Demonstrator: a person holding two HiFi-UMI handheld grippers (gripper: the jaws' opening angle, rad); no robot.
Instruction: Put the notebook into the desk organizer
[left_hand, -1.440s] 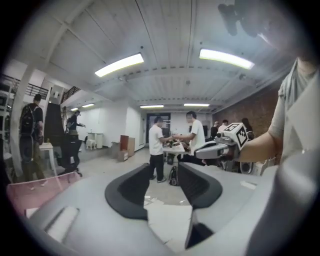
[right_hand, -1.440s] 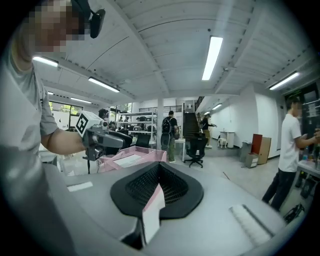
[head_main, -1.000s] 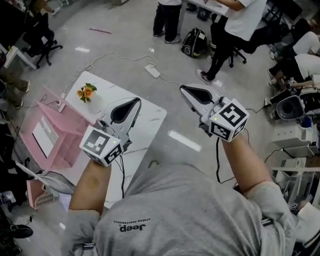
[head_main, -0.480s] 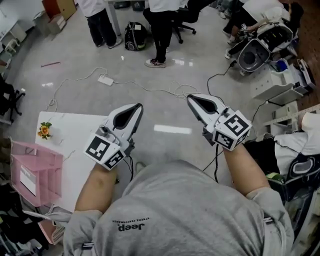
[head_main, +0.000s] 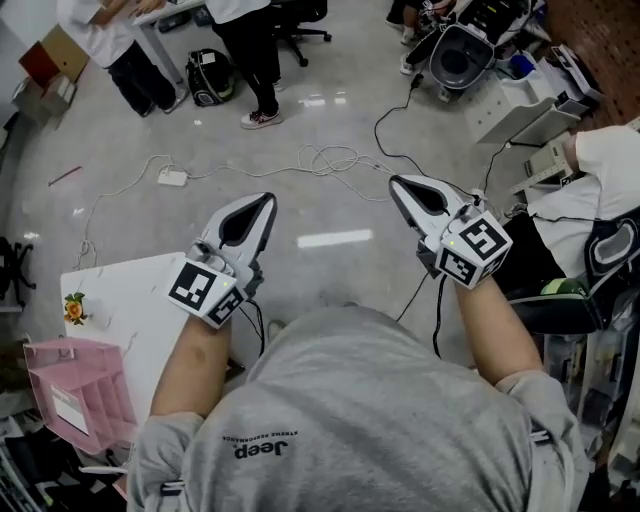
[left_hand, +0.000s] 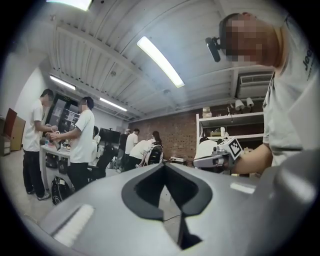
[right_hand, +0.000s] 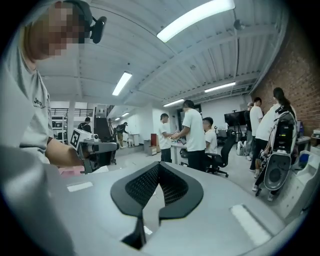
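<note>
Notebook nowhere plain: perhaps the white sheet (head_main: 66, 408) inside the pink organizer (head_main: 95, 375), at the table's (head_main: 130, 300) near left corner, close to a flower (head_main: 74, 308). Cannot say for sure. Over bare floor (head_main: 320, 270), right of the table: left gripper (head_main: 266, 203) and right gripper (head_main: 396, 184), both pressed together, pinching nothing. Likely risks: losing sight of the organizer while turned away; snagging the cables (head_main: 330, 160). Counted: one organizer, one table, two grippers.

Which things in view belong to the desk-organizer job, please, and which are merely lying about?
Job: pink desk organizer; white table; left gripper and right gripper, jaws shut, empty.
Lying about: flower; power strip; floor cables; backpack.
</note>
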